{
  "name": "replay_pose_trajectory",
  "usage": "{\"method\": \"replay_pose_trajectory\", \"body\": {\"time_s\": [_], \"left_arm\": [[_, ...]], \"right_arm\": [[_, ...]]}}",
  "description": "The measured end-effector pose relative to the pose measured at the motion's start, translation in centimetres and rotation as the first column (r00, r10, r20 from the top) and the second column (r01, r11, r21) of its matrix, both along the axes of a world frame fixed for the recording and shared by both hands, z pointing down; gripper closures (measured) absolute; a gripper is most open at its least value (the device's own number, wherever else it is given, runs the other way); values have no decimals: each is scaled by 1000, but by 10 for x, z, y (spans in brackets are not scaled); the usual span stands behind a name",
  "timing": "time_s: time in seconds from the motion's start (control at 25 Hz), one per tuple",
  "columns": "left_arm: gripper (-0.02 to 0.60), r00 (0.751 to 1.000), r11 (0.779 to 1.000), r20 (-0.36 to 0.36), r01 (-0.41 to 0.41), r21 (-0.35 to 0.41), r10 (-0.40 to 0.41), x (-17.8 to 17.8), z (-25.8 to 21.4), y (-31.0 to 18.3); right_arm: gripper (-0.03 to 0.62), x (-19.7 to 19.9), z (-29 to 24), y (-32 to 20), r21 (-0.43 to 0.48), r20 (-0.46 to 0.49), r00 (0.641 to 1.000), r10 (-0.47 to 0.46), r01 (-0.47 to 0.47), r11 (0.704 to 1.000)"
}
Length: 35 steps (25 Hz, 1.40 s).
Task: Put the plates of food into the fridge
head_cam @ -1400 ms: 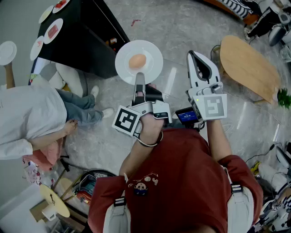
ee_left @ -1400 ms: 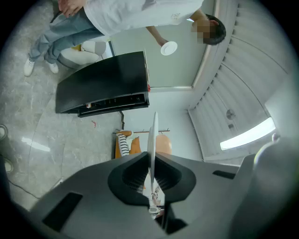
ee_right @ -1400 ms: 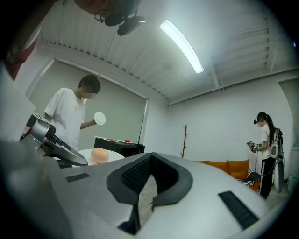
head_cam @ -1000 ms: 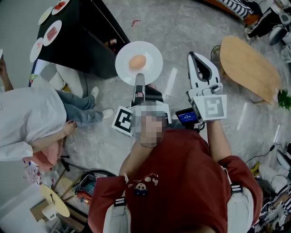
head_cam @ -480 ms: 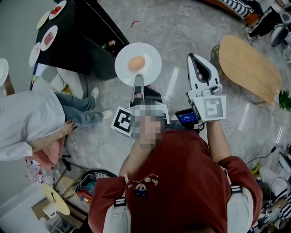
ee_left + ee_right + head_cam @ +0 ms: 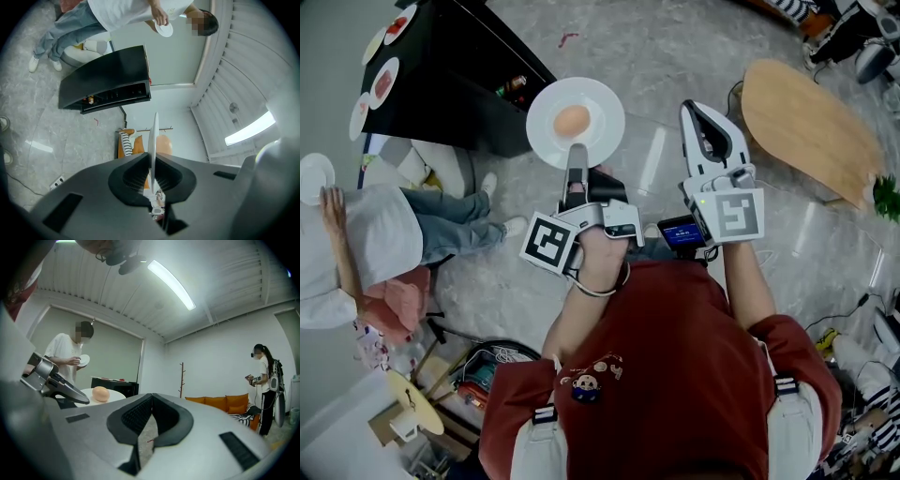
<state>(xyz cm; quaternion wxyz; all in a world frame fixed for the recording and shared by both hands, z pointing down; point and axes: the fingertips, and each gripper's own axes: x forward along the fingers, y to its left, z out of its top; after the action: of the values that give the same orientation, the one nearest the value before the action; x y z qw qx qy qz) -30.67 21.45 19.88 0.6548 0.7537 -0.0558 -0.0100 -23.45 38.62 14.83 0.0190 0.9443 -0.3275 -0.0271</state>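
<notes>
Head view: a person in a red shirt is seen from above, standing on a grey marbled floor (image 6: 675,56). The left tongs (image 6: 577,161) are clamped on the near rim of a white plate (image 6: 595,141), held out in the air at upper centre. A round tan piece of food (image 6: 572,119) sits in the middle of the plate. The right tongs (image 6: 697,114), just right of centre, are closed and carry nothing. A black cabinet (image 6: 459,84) fills the upper left, with more plates of food (image 6: 382,82) on its top. At the left edge a second person (image 6: 384,234) in a white shirt holds a small plate (image 6: 316,177).

Left gripper view: the left tongs (image 6: 153,160) pinch the plate (image 6: 155,133), seen edge-on at centre. The food (image 6: 164,144) shows just right of the rim. The black cabinet (image 6: 105,79) lies at upper left, well apart.

Right gripper view: the right tongs (image 6: 150,400) are pressed together on nothing. At lower left the plate (image 6: 117,393) and its food (image 6: 100,393) show beside the left tongs.

Risk, as a judgement: the plate hangs from one narrow pinch on its rim. A slight tilt could roll the food off. The rim could also slip from the grip. The second person stands near the cabinet, so a bump is possible on approach.
</notes>
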Motion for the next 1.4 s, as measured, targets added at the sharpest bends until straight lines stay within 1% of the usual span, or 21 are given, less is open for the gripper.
{"method": "replay_pose_trajectory", "body": {"time_s": [0.16,0.4,0.52,0.64,0.72,0.8,0.88,0.96,1.04,1.12,1.28,1.4], "left_arm": [[560,1000,1000,3,-1,-4,1,1,0,1],[560,1000,1000,14,-11,-4,11,2,3,6],[560,1000,1000,11,-15,-2,15,3,2,6],[560,1000,1000,4,-16,-5,16,3,2,6],[560,1000,1000,1,-15,-7,15,3,3,6],[560,1000,1000,-1,-16,-8,16,3,4,6],[560,1000,1000,-3,-16,-12,16,4,5,7],[560,1000,1000,-5,-15,-20,15,6,5,6],[560,1000,1000,-8,-12,-24,12,11,5,3],[560,1000,1000,-8,-11,-26,11,21,6,-5],[560,1000,999,-1,-5,-35,5,43,9,-26],[560,1000,999,-3,-5,-41,5,54,9,-38]], "right_arm": [[583,0,-1,0,11,-21,1000,-18,18,1000],[583,0,1,3,29,3,1000,-1,1,1000],[583,0,3,3,18,-5,1000,0,0,1000],[583,0,-1,0,37,8,1000,12,-12,999],[583,0,3,3,11,16,1000,24,-24,1000],[583,-1,5,3,-8,-1,1000,13,-13,1000],[583,0,3,1,-13,-12,1000,9,-9,1000],[583,2,-3,-2,3,-10,1000,11,-11,1000],[583,6,-7,-9,17,-14,1000,4,-4,1000],[583,16,-6,-17,12,-13,1000,2,-2,1000],[583,41,4,-34,-53,7,1000,15,-15,998],[583,51,0,-50,-32,4,1000,9,-9,999]]}}
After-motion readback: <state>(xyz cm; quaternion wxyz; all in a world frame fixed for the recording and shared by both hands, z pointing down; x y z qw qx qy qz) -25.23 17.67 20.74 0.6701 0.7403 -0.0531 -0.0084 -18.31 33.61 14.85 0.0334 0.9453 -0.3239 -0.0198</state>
